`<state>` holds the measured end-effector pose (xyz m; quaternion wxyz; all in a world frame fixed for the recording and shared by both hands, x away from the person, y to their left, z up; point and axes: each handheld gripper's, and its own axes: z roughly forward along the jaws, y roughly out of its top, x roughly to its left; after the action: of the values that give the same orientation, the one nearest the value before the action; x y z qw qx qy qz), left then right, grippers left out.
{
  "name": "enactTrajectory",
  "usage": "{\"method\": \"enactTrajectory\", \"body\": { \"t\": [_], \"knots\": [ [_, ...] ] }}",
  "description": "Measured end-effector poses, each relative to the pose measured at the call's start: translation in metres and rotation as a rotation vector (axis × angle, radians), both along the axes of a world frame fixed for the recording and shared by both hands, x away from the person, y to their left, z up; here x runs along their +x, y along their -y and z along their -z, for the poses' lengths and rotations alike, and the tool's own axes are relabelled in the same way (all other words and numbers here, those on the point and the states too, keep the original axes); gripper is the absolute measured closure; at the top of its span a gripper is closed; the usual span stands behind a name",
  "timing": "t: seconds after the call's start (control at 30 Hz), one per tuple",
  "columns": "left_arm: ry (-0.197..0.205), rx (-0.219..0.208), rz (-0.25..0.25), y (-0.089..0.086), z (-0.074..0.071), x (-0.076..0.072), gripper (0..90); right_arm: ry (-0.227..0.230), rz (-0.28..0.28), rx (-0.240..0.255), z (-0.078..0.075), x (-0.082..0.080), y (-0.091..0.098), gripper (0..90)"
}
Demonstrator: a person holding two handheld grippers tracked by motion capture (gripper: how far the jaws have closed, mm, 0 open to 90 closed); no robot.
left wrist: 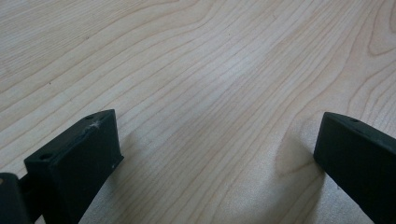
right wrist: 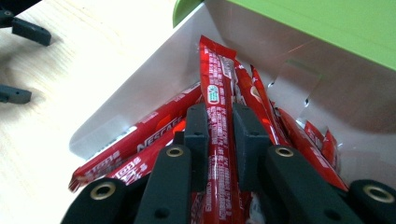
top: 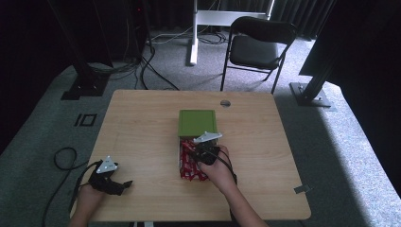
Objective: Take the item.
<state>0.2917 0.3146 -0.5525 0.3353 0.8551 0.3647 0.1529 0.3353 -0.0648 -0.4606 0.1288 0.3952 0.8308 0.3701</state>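
At the table's [top: 142, 118] near edge, about seven o'clock, the left gripper [top: 124, 185] rests with jaws spread wide over bare wood. Toward the middle, the right gripper [right wrist: 219, 135] is clamped on a red coffee stick [right wrist: 218, 98] standing among other sticks [right wrist: 140, 140] in a white tray [right wrist: 140, 93]. At twelve o'clock of it sits the green box [top: 197, 122]; beyond the table, a folding chair [top: 257, 47].

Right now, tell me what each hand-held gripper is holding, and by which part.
The right hand-held gripper is shut on a red coffee stick, pinching it mid-length. The left hand-held gripper is open over the table, holding nothing.
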Motion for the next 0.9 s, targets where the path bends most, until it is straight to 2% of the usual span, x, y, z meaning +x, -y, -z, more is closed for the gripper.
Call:
{"method": "enactTrajectory", "body": {
  "t": [0.1, 0.3, 0.6, 0.9],
  "knots": [
    [0.0, 0.0, 0.0, 0.0, 0.0, 0.0, 1.3, 0.01, -0.009, -0.004, -0.004, -0.003, 0.003, 78.5],
    [0.0, 0.0, 0.0, 0.0, 0.0, 0.0, 1.3, 0.018, -0.017, 0.032, -0.011, -0.007, 0.006, 78.5],
    [-0.001, -0.001, 0.0, 0.0, 0.0, 0.0, 1.3, 0.029, -0.02, 0.058, -0.016, -0.013, 0.012, 78.6],
    [-0.002, -0.001, 0.0, 0.0, 0.0, 0.0, 1.3, 0.068, -0.026, 0.115, -0.034, -0.018, 0.016, 78.6]
  ]
}}
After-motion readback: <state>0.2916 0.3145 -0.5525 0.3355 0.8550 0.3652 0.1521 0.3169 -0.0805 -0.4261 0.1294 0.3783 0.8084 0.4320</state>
